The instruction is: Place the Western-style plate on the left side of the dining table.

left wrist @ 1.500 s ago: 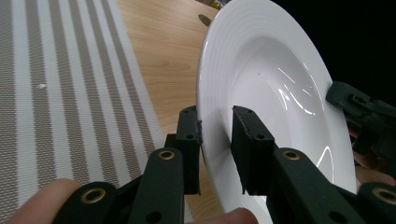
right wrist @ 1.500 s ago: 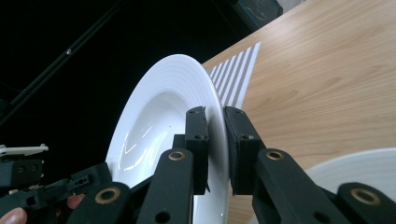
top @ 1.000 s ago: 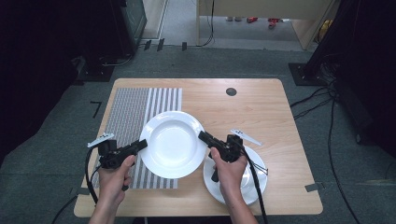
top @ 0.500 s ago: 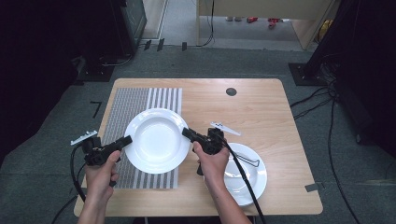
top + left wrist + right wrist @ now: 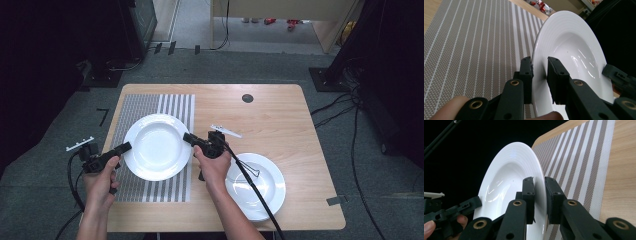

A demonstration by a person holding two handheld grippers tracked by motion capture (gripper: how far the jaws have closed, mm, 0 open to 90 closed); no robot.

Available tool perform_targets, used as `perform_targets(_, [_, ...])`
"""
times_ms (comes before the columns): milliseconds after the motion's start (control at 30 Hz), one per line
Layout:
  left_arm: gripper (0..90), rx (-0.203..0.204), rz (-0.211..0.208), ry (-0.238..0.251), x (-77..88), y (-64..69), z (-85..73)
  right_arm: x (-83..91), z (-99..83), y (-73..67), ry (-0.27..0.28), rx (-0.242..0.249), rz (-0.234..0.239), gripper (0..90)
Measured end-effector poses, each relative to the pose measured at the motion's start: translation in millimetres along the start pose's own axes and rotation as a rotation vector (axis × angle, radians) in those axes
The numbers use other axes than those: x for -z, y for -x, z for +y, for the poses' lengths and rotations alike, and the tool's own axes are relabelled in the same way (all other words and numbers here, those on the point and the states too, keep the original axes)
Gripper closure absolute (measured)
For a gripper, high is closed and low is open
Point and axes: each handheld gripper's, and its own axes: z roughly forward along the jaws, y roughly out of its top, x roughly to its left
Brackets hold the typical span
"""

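Observation:
A white deep plate [image 5: 157, 146] hangs between my two grippers over the striped grey placemat [image 5: 150, 105]. My left gripper [image 5: 126, 146] is shut on its left rim, my right gripper [image 5: 189, 138] on its right rim. In the left gripper view the black jaws [image 5: 539, 62] pinch the plate's [image 5: 574, 47] edge, with the placemat [image 5: 474, 50] behind. The right gripper view has its jaws [image 5: 539, 182] clamped on the opposite edge of the plate [image 5: 509, 177], and the other gripper [image 5: 461, 207] sits at the far rim. A second white plate [image 5: 265, 192] lies on the table at the front right.
The wooden table [image 5: 280, 120] has a small black round cap [image 5: 247, 98] near its far edge. The right gripper's cable [image 5: 250, 180] trails across the second plate. Dark equipment and floor cables surround the table.
Both hands have carried the plate to the left, from the table's middle to over the placemat. The second plate at the front right is now mostly uncovered.

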Motion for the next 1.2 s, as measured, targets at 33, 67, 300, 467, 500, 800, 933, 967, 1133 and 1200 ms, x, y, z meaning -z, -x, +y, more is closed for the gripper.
perform_targets(33, [75.4, 0.006, 0.003, 0.001, -0.8, -1.6, 0.9, -2.7, 0.4, -0.3, -0.001, 0.000, -0.003, 80.5])
perform_targets(67, [75.3, 0.004, 0.005, 0.001, -1.3, -3.7, 1.9, -5.2, 0.7, -0.5, -0.001, 0.006, -0.004, 80.5])
perform_targets(300, [74.9, 0.032, 0.022, 0.010, -7.1, -16.3, 8.0, -22.3, 3.1, -2.7, -0.008, 0.019, -0.016, 80.3])
perform_targets(467, [75.0, 0.042, 0.036, 0.013, -12.9, -23.9, 12.3, -34.3, 2.2, 0.1, -0.011, 0.006, -0.028, 80.1])
perform_targets(500, [75.1, 0.046, 0.039, 0.013, -14.1, -25.3, 13.1, -36.4, 2.0, 0.8, -0.013, 0.003, -0.029, 80.0])
perform_targets(800, [74.4, 0.042, 0.098, 0.013, -26.9, -34.3, 17.2, -56.6, 1.2, 10.1, -0.024, -0.030, -0.051, 79.7])
perform_targets(933, [74.6, 0.051, 0.108, 0.008, -32.6, -41.1, 19.1, -66.5, -2.1, 15.1, -0.028, -0.048, -0.055, 79.5])
perform_targets(967, [74.7, 0.054, 0.111, 0.004, -34.7, -42.9, 19.1, -68.6, -3.0, 16.6, -0.028, -0.054, -0.059, 79.4])
perform_targets(1133, [74.8, 0.063, 0.124, -0.005, -45.1, -47.6, 20.7, -76.0, -7.1, 24.1, -0.020, -0.075, -0.087, 79.3])
perform_targets(1200, [74.8, 0.061, 0.125, -0.004, -49.1, -47.4, 22.5, -77.3, -6.7, 26.0, -0.014, -0.080, -0.095, 79.2])
